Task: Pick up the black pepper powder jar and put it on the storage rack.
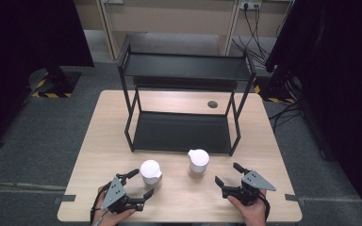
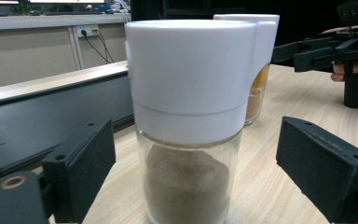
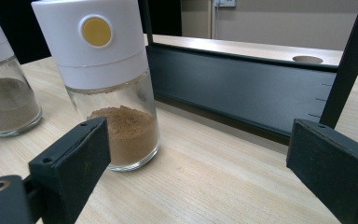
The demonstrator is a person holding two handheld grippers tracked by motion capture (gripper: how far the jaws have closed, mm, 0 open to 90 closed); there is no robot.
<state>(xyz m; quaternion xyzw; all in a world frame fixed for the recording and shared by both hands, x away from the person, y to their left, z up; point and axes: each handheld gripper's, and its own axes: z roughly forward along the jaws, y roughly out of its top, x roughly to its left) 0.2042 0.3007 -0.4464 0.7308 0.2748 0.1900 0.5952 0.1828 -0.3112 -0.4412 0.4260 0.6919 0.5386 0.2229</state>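
Two glass jars with white lids stand on the wooden table (image 1: 264,141), in front of a black rack. The left jar (image 1: 151,172) (image 2: 191,116) holds grey-brown powder and stands between the jaws of my left gripper (image 1: 142,182) (image 2: 191,158); the jaws are open, with a gap on both sides of the glass. The right jar (image 1: 198,161) (image 3: 107,93) holds brown powder and has a yellow button on its lid. My right gripper (image 1: 226,173) (image 3: 196,158) is open to the right of that jar, apart from it, with nothing between its jaws.
The black two-tier rack (image 1: 184,70) stands at mid-table; its lower shelf (image 3: 242,88) lies just behind the jars. A round cable hole (image 1: 212,104) sits behind the rack. Dark stands flank the table on the floor. The other gripper (image 2: 335,46) shows far right in the left gripper view.
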